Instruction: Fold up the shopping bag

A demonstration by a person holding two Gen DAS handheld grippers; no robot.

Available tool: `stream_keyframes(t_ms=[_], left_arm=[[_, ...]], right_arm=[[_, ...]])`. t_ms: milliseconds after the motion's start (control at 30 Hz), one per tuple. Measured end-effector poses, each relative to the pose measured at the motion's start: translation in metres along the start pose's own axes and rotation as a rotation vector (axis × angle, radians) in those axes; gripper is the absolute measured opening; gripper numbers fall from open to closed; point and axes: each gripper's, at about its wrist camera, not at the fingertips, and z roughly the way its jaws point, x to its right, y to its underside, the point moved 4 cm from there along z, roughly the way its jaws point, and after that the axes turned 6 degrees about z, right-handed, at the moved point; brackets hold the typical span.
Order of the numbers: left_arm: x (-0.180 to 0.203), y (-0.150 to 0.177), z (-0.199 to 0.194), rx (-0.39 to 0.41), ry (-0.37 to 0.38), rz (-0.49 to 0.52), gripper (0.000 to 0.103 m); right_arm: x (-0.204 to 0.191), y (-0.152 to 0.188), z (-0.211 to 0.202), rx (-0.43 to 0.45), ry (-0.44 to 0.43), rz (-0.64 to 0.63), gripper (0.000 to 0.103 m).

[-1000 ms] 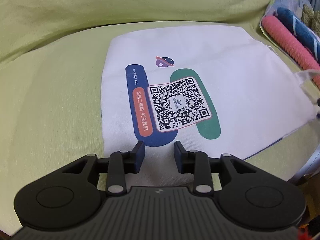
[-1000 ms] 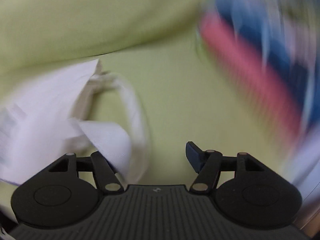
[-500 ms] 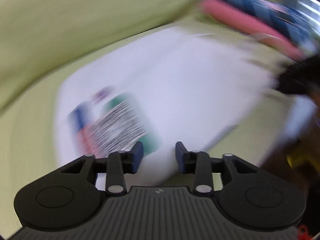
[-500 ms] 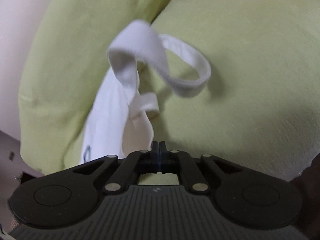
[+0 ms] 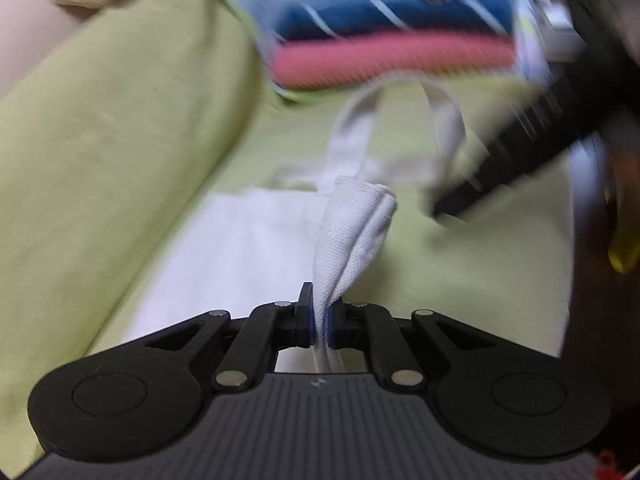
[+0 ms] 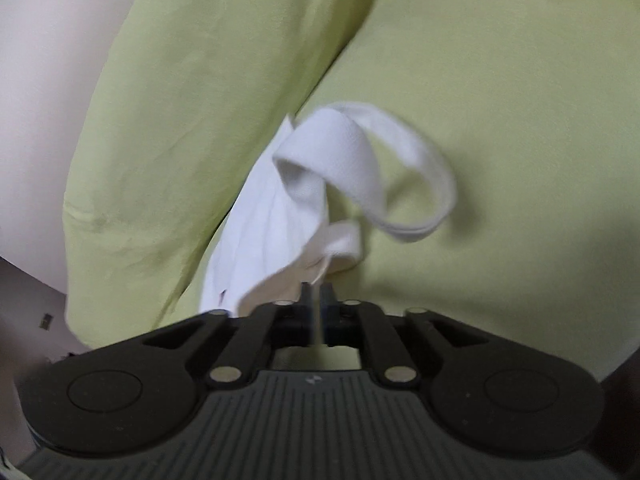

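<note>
The white shopping bag (image 5: pixel 248 248) lies on a green sofa seat (image 5: pixel 500 280). My left gripper (image 5: pixel 320 312) is closing, and its pads press on a bunched fold of the bag's fabric (image 5: pixel 352 232) near the handle end. A handle loop (image 5: pixel 444 120) curls just beyond. In the right wrist view, the bag (image 6: pixel 264 240) hangs crumpled in front of my right gripper (image 6: pixel 318 300). That gripper's jaws are opening to a narrow gap, and the fabric's edge sits at the tips. A handle (image 6: pixel 420 184) loops to the right. The right gripper (image 5: pixel 444 208) shows blurred in the left view.
Rolled towels, one pink (image 5: pixel 392 60) and one blue (image 5: pixel 380 20), lie stacked at the far end of the seat. The green backrest (image 6: pixel 200 80) rises on the left, with a pale wall (image 6: pixel 40 80) behind it.
My left gripper swung from the bag's printed end to its handle end, rolled, and closed on a fold of fabric. My right gripper, shut half a second ago, has parted slightly.
</note>
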Motion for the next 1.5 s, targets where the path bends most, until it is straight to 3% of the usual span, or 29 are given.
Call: stream_keyframes(t_ms=[100, 200, 300, 467, 533, 567, 600, 633, 667, 733, 833, 867, 900, 967, 1000, 1033, 1100, 1200, 1267, 1333, 1400, 1500], left_arm=[[-0.039, -0.004, -0.016, 0.033, -0.032, -0.064, 0.007], [-0.067, -0.002, -0.026, 0.048, -0.062, -0.116, 0.007], [-0.089, -0.002, -0.027, 0.054, -0.073, -0.155, 0.008], [-0.11, 0.002, -0.028, 0.053, -0.105, -0.192, 0.008], [-0.116, 0.005, -0.029, 0.05, -0.122, -0.213, 0.008], [-0.119, 0.007, -0.029, 0.049, -0.127, -0.225, 0.008], [-0.121, 0.01, -0.029, 0.048, -0.125, -0.24, 0.009], [-0.122, 0.013, -0.03, 0.048, -0.115, -0.25, 0.011], [-0.122, 0.016, -0.032, 0.053, -0.103, -0.256, 0.012], [-0.114, 0.018, -0.033, 0.067, -0.094, -0.265, 0.012], [-0.102, 0.019, -0.04, 0.099, -0.1, -0.298, 0.01], [-0.097, 0.02, -0.043, 0.106, -0.119, -0.308, 0.01], [-0.092, 0.02, -0.044, 0.11, -0.131, -0.316, 0.01], [-0.08, 0.023, -0.043, 0.105, -0.085, -0.345, 0.009], [-0.071, 0.024, -0.041, 0.092, -0.06, -0.337, 0.009], [-0.059, 0.025, -0.038, 0.072, -0.038, -0.308, 0.01], [-0.031, 0.025, -0.033, 0.033, 0.026, -0.229, 0.015], [0.003, 0.024, -0.039, 0.04, 0.173, -0.188, 0.017], [0.017, 0.025, -0.049, 0.051, 0.241, -0.169, 0.017], [0.02, 0.028, -0.059, 0.062, 0.253, -0.146, 0.019], [0.014, 0.034, -0.062, 0.04, 0.217, -0.156, 0.019], [-0.003, 0.05, -0.051, -0.037, 0.122, -0.229, 0.019]], right_arm=[[-0.015, 0.013, 0.002, 0.04, 0.082, -0.199, 0.025], [-0.041, 0.027, 0.018, 0.077, 0.056, -0.28, 0.041], [-0.071, 0.036, 0.038, 0.148, 0.002, -0.318, 0.047], [-0.101, 0.032, 0.065, 0.304, -0.049, -0.151, 0.06], [-0.107, 0.028, 0.074, 0.35, -0.026, -0.066, 0.059], [-0.109, 0.026, 0.084, 0.332, 0.058, -0.107, 0.046], [-0.112, 0.025, 0.095, 0.307, 0.151, -0.159, 0.029], [-0.116, 0.022, 0.105, 0.268, 0.222, -0.234, 0.023], [-0.115, 0.019, 0.106, 0.263, 0.267, -0.288, 0.022], [-0.116, 0.012, 0.092, 0.343, 0.344, -0.42, 0.022], [-0.143, -0.007, 0.064, 0.553, 0.467, -0.78, 0.028], [-0.155, -0.012, 0.052, 0.622, 0.468, -0.911, 0.035], [-0.168, -0.016, 0.039, 0.689, 0.464, -1.042, 0.049], [-0.19, -0.021, 0.016, 0.819, 0.484, -1.286, 0.05], [-0.194, -0.022, 0.006, 0.884, 0.505, -1.386, 0.059], [-0.189, -0.02, 0.0, 0.853, 0.521, -1.447, 0.065], [-0.175, -0.017, -0.011, 0.765, 0.553, -1.556, 0.068], [-0.109, -0.012, -0.017, 0.395, 0.677, -1.355, 0.067], [-0.046, 0.007, -0.02, 0.176, 0.774, -1.191, 0.06], [0.007, 0.028, -0.031, 0.04, 0.819, -1.027, 0.057], [0.029, 0.043, -0.047, -0.011, 0.762, -0.852, 0.052], [0.005, 0.046, -0.068, 0.075, 0.579, -0.701, 0.049]])
